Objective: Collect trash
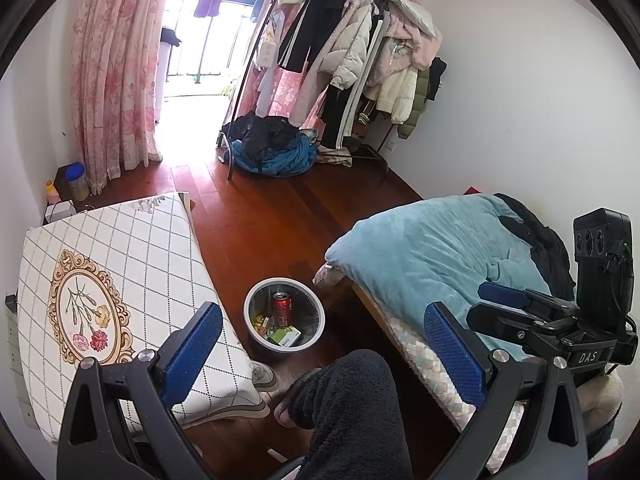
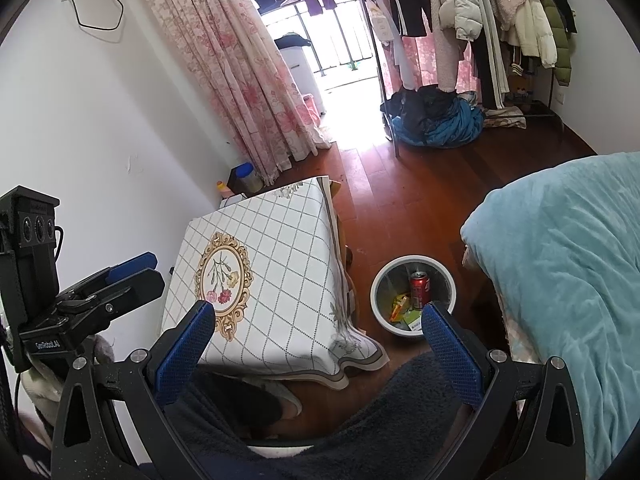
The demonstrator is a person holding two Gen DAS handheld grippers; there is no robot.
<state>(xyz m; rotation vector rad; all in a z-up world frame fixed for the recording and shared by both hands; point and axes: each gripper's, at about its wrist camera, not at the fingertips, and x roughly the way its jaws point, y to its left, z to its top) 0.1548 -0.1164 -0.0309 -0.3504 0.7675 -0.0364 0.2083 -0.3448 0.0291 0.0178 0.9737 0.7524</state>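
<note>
1. The left claw [image 1: 324,344] fills the bottom of the left wrist view, its two blue-padded fingers [image 1: 192,344] spread wide apart with nothing between them.
2. The right claw [image 2: 316,340] sits the same way at the bottom of the right wrist view, fingers wide apart and empty.
3. The trash bin [image 1: 256,336] stands on the floor, low and centre in the left wrist view, framed between the left claw's fingers but well beyond them. In the right wrist view it lies lower right of centre, just past the right finger's tip.
4. Inside the bin, a red drink can [image 1: 282,309] stands upright against the far wall, beside a green and white carton [image 1: 285,336] and yellow wrappers [image 1: 262,323].
5. The counter [image 1: 120,256], at the left of the frame, wears a white cloth with a grid pattern and an oval flower motif.
6. A bed [image 1: 436,252] with a light blue blanket lies at the right; the bin stands between counter and bed.
7. The floor [image 1: 272,216] is reddish-brown wood.
8. Pink floral curtains [image 1: 116,80] hang at upper left beside a bright balcony door. A rack of coats [image 1: 360,52] stands at upper centre, with a heap of dark and blue clothes [image 1: 272,148] below it.
9. A person's leg [image 1: 352,412] in dark fleece shows at the bottom centre.
</note>
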